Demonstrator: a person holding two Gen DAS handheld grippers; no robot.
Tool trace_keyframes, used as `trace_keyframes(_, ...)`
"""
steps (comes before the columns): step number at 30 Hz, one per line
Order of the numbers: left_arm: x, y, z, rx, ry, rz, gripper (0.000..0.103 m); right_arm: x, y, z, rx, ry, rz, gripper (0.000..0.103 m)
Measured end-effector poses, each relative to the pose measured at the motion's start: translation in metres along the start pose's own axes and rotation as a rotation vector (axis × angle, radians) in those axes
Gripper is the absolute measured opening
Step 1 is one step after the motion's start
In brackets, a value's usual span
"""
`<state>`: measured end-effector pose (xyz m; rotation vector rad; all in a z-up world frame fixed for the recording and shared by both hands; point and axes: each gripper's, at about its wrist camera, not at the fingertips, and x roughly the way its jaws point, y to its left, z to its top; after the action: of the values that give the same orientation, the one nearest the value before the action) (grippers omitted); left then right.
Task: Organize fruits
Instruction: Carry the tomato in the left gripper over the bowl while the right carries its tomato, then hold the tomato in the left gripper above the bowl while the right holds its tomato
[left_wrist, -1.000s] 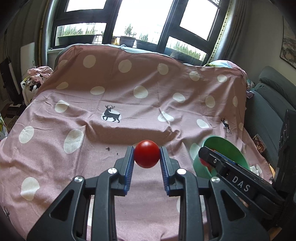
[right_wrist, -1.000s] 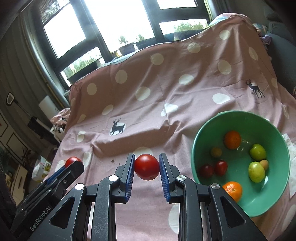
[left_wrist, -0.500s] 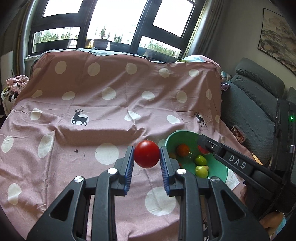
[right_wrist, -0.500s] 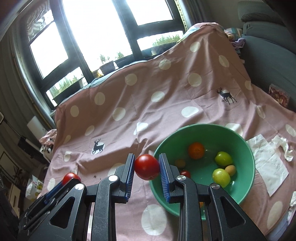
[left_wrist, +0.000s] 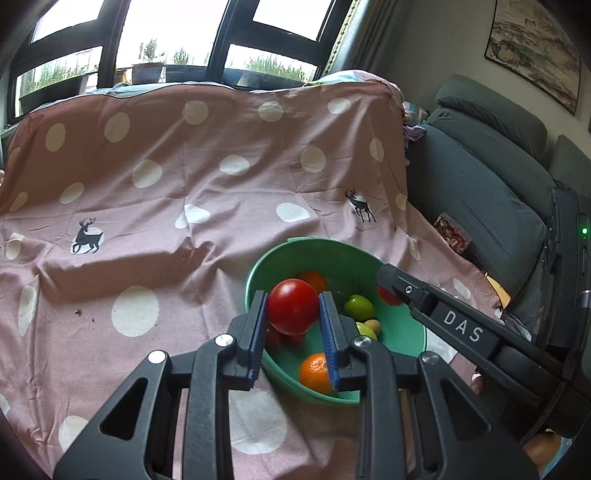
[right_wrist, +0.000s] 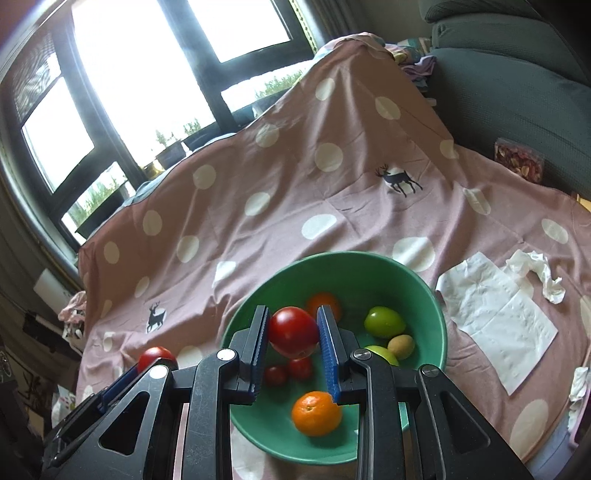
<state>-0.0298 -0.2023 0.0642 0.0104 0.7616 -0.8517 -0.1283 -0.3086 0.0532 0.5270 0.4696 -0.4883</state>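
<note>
My left gripper (left_wrist: 292, 308) is shut on a red tomato (left_wrist: 292, 305) and holds it above the near left rim of the green bowl (left_wrist: 325, 247). My right gripper (right_wrist: 293, 332) is shut on another red tomato (right_wrist: 293, 331) and holds it over the green bowl (right_wrist: 369, 266). The bowl holds two oranges (right_wrist: 316, 413), green fruits (right_wrist: 384, 322), small red tomatoes (right_wrist: 288, 371) and a small tan fruit (right_wrist: 400, 346). The right gripper's finger and its tomato (left_wrist: 388, 295) show in the left wrist view; the left gripper's tomato (right_wrist: 156, 356) shows in the right wrist view.
A pink polka-dot cloth with deer prints (left_wrist: 184, 184) covers the surface. White paper napkins (right_wrist: 495, 314) lie right of the bowl. A grey sofa (left_wrist: 487, 177) stands at the right. Windows (left_wrist: 166, 44) are behind.
Both grippers have moved right toward the bowl with their tomatoes. The left tomato is now at the bowl's rim and the right tomato is over its inside.
</note>
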Motion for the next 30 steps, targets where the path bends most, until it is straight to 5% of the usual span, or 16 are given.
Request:
trace_keyframes(16,0.062,-0.016,-0.01,0.02,0.172,-0.049,0.027,0.026,-0.037,0.0,0.097,0.111,-0.061,0.028)
trace_keyframes(30,0.082,-0.022,-0.019,0.052,0.237,-0.033,0.027,0.041,-0.046,-0.005,0.117,0.18,-0.089,0.028)
